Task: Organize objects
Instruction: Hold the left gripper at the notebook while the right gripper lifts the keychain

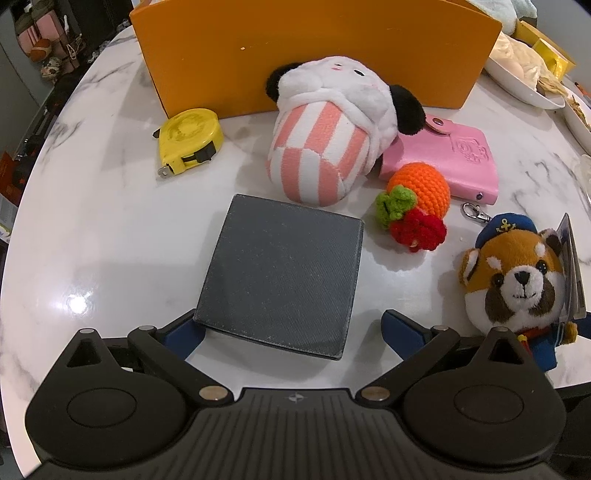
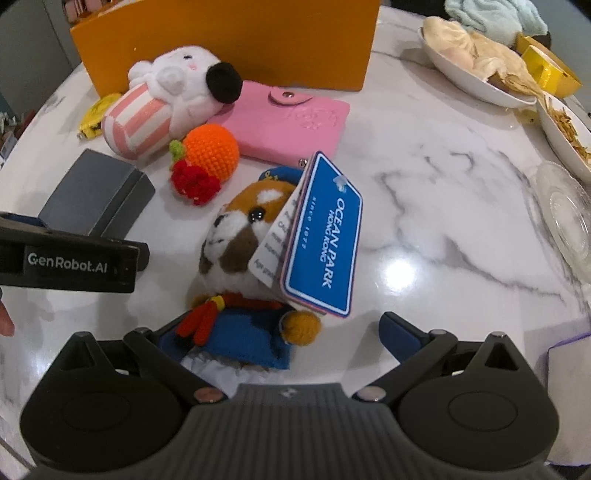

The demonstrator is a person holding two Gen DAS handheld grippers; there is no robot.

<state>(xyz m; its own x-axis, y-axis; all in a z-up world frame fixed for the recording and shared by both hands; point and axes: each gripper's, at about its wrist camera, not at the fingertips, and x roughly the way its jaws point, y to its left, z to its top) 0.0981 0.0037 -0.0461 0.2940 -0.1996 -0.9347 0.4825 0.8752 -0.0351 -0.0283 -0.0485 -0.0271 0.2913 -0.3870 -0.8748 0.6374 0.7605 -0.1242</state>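
My left gripper point(image 1: 290, 326) is open, its jaws either side of the near edge of a dark grey box point(image 1: 280, 277), which also shows in the right wrist view point(image 2: 92, 192). My right gripper point(image 2: 284, 332) is open around the blue body of a red panda plush point(image 2: 243, 236) with a blue Ocean Park tag point(image 2: 321, 236); the plush shows at the right in the left view point(image 1: 517, 280). Beyond lie a crocheted orange point(image 1: 421, 199), a pink wallet point(image 1: 454, 162), a white pink-striped plush point(image 1: 332, 136), a yellow tape measure point(image 1: 190, 138) and an orange box point(image 1: 314, 51).
White bowls of food point(image 2: 476, 55) and a glass dish point(image 2: 569, 218) stand at the right of the marble table point(image 2: 424, 206). A pale blue cloth point(image 2: 495, 18) lies at the back right. The left gripper's body point(image 2: 66, 254) reaches in from the left.
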